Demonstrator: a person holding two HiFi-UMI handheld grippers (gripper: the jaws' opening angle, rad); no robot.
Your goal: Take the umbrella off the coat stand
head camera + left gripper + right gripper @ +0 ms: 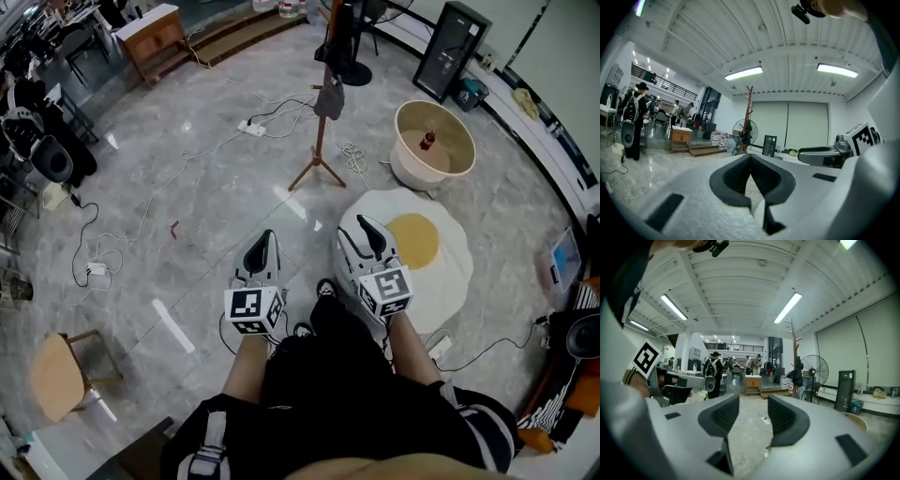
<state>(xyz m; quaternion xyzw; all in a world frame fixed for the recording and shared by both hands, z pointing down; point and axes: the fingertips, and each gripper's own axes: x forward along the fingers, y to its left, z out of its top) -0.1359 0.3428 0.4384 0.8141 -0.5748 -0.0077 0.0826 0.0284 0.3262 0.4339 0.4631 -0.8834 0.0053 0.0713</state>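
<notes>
The wooden coat stand [320, 141] rises on a tripod base some way ahead on the grey floor. A dark folded umbrella [329, 98] hangs from it. Both grippers are held low in front of the person, well short of the stand. My left gripper [267, 234] is shut, its jaws meeting at a point with nothing in them; in its own view [750, 158] the coat stand [749, 110] lies straight ahead. My right gripper [367, 225] is open and empty. In its view [753, 408] the stand [792, 341] and umbrella [797, 373] are ahead to the right.
An egg-shaped rug [422, 248] lies under the right gripper, with a round cream tub [433, 141] beyond it. Cables and a power strip [251, 127] trail left of the stand. A fan [354, 66] stands behind the stand, and a wooden stool [56, 375] sits near left.
</notes>
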